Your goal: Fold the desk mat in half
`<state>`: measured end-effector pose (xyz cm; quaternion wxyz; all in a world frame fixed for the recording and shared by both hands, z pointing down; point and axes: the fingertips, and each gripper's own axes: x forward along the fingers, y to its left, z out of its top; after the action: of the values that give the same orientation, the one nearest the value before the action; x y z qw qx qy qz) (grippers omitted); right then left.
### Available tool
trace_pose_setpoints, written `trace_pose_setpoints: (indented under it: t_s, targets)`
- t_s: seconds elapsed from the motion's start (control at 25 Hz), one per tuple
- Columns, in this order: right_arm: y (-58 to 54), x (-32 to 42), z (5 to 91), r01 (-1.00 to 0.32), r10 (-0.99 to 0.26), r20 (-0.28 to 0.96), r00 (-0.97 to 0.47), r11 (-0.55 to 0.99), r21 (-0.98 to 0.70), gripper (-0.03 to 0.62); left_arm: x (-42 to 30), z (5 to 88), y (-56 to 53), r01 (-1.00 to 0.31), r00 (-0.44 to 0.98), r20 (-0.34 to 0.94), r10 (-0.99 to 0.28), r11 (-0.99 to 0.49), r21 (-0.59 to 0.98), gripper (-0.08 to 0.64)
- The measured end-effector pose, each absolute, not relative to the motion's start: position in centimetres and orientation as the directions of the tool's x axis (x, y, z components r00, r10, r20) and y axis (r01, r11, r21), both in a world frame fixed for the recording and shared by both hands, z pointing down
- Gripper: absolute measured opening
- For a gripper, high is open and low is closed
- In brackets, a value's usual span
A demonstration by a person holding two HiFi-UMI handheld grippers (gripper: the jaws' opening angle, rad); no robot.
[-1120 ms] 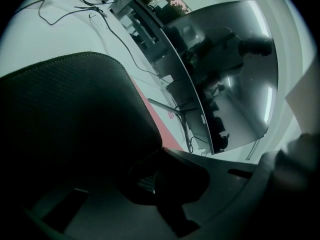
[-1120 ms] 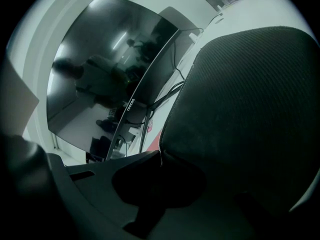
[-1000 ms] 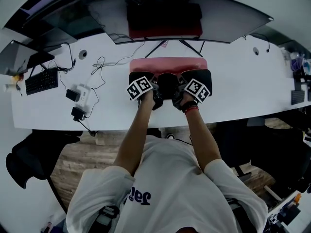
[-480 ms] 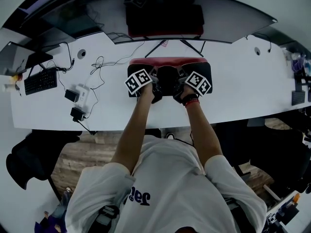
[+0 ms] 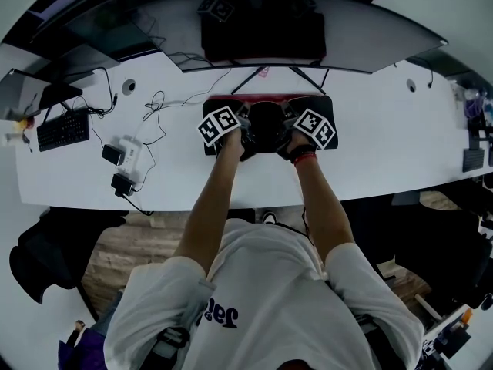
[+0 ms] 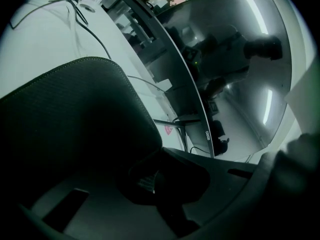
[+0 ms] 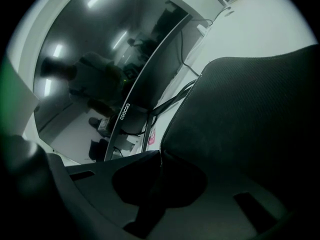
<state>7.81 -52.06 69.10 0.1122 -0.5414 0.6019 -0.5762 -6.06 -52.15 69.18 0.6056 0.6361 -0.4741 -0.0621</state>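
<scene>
Desk mat (image 5: 326,103) | head view: red strip (image 5: 266,97) | left gripper (image 6: 152,176), right gripper (image 7: 160,156): pinching edge

An office. A long white counter (image 5: 385,145) carries a wide curved monitor (image 5: 370,37) on a splayed stand, with a mat (image 7: 250,119) in front of it. To the left lie a black keyboard (image 5: 63,129), loose cables (image 5: 158,99) and power adapters (image 5: 123,156). A round cable hole (image 5: 129,86) is cut into the top, and a second screen (image 5: 23,91) sits at the far left end. A black chair (image 5: 46,253) stands on wood-look floor (image 5: 115,260). The monitor's glass reflects ceiling strip lights.
</scene>
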Motion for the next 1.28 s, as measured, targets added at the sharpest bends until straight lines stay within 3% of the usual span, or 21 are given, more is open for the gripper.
trace_pose_setpoints:
  t_s: [0.6,1.28]
  targets:
    - [-53.6,8.3,70.6,-0.507,-0.744,0.567,-0.353,-0.357,-0.785,0.085,-5.5,70.1,-53.6,-0.478,0.585,0.481,-0.652,0.202,0.855,0.056]
    - [-51.4,6.9,65.2,-0.546,-0.778,0.472,-0.416,-0.202,-0.813,0.083,-6.0,65.3,-51.2,-0.528,0.577,0.419,-0.701,0.071,0.846,0.057]
